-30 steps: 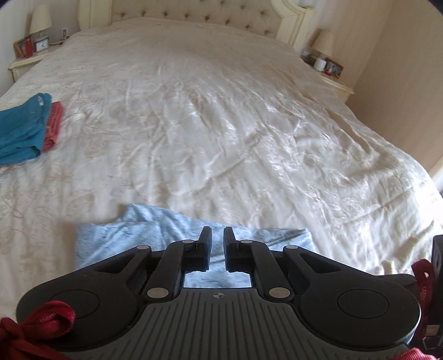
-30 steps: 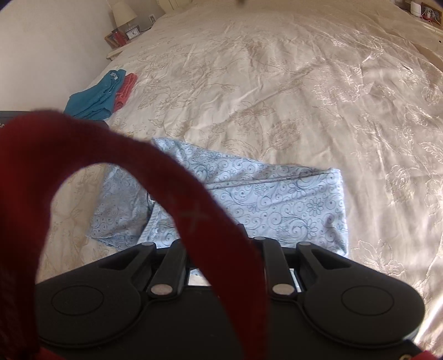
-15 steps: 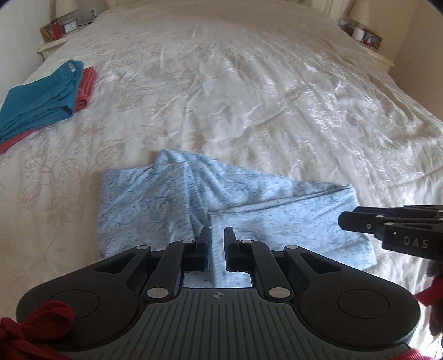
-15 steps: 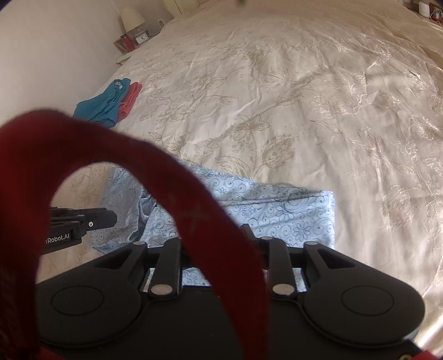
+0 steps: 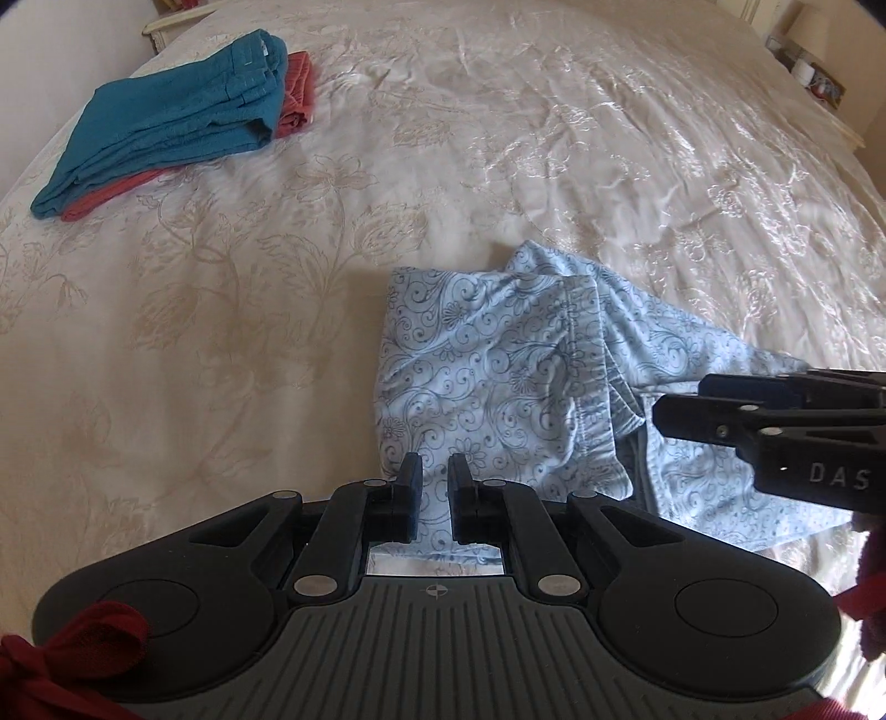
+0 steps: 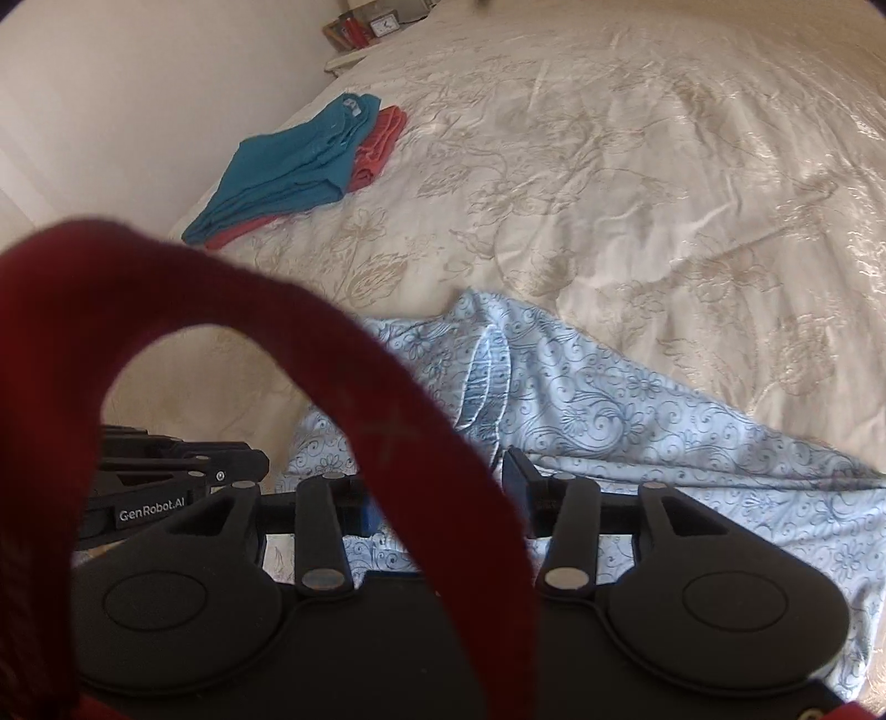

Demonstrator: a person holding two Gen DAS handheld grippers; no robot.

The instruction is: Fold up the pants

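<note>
Light blue pants [image 5: 498, 376] with a dark swirl print lie folded and rumpled on the cream bedspread [image 5: 554, 138]. My left gripper [image 5: 434, 482] hangs over their near left corner, its jaws a narrow gap apart with nothing pinched. My right gripper [image 5: 684, 401] reaches in from the right above the pants' middle. In the right wrist view the pants [image 6: 609, 410] spread rightward under the right gripper [image 6: 437, 493]. Its jaws are opening wide and only cloth lies below them. A red strap [image 6: 387, 421] hides its left finger. The left gripper [image 6: 243, 465] shows at the left.
A folded teal garment [image 5: 171, 116] lies on a coral one [image 5: 296, 94] at the bed's far left, also in the right wrist view [image 6: 293, 160]. A nightstand with a clock [image 6: 376, 27] stands beyond. Another nightstand [image 5: 819, 83] is at the far right.
Both grippers have swung left and dipped toward the pants. The right jaws have spread from narrow to wide. The left jaws keep the same narrow gap.
</note>
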